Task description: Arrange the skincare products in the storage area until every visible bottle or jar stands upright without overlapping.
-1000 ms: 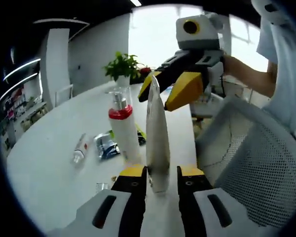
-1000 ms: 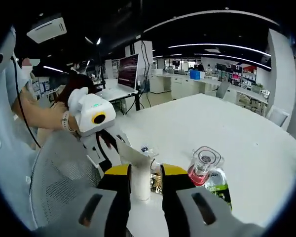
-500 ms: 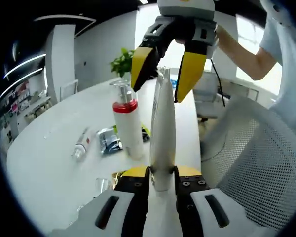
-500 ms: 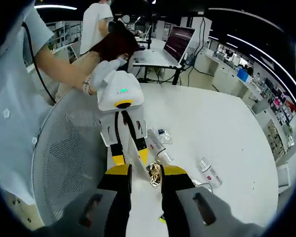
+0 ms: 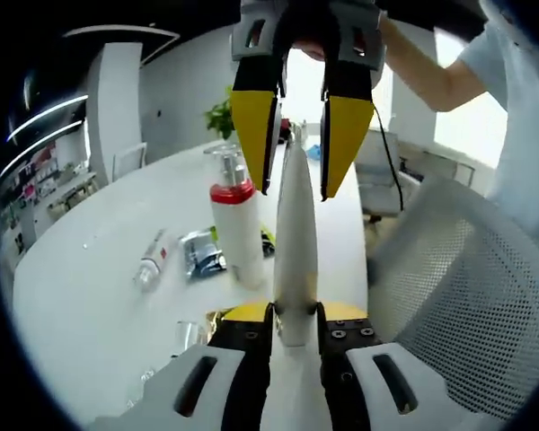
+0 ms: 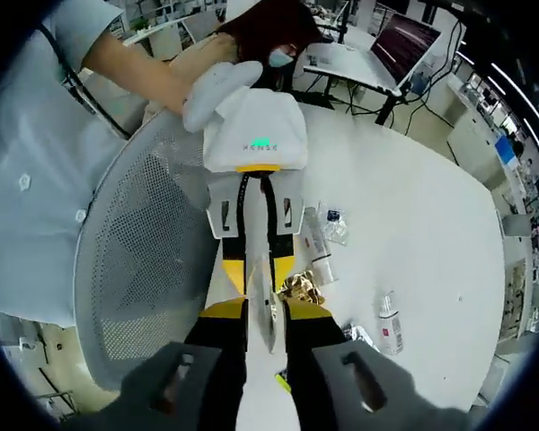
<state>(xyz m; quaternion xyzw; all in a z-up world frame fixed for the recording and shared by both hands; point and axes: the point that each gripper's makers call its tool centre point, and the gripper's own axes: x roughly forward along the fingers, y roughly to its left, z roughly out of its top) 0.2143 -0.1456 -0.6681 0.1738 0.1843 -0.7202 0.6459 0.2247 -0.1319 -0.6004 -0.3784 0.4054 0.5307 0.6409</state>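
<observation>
A tall white tube (image 5: 296, 242) stands upright, its cap end down between my left gripper (image 5: 296, 316), which is shut on it. My right gripper (image 5: 295, 184) hangs from above with its yellow jaws on either side of the tube's crimped top, a small gap on each side, open. In the right gripper view I look down on that thin top edge of the tube (image 6: 269, 314) between my right gripper (image 6: 267, 312), with the left gripper (image 6: 259, 269) below it. A pump bottle with a red band (image 5: 236, 224) stands upright just left of the tube. A small bottle (image 5: 150, 262) lies on its side.
The round white table (image 5: 90, 296) also bears a silver sachet (image 5: 200, 256), a gold foil piece (image 6: 298, 287), another lying tube (image 6: 319, 251) and the small bottle (image 6: 389, 323). A white mesh chair (image 5: 449, 296) stands close on the right. A person's arm reaches in.
The right gripper has swung further over the tube, now pointing straight down at its top, and its jaws have narrowed. The left gripper keeps its hold; the tube stands straighter.
</observation>
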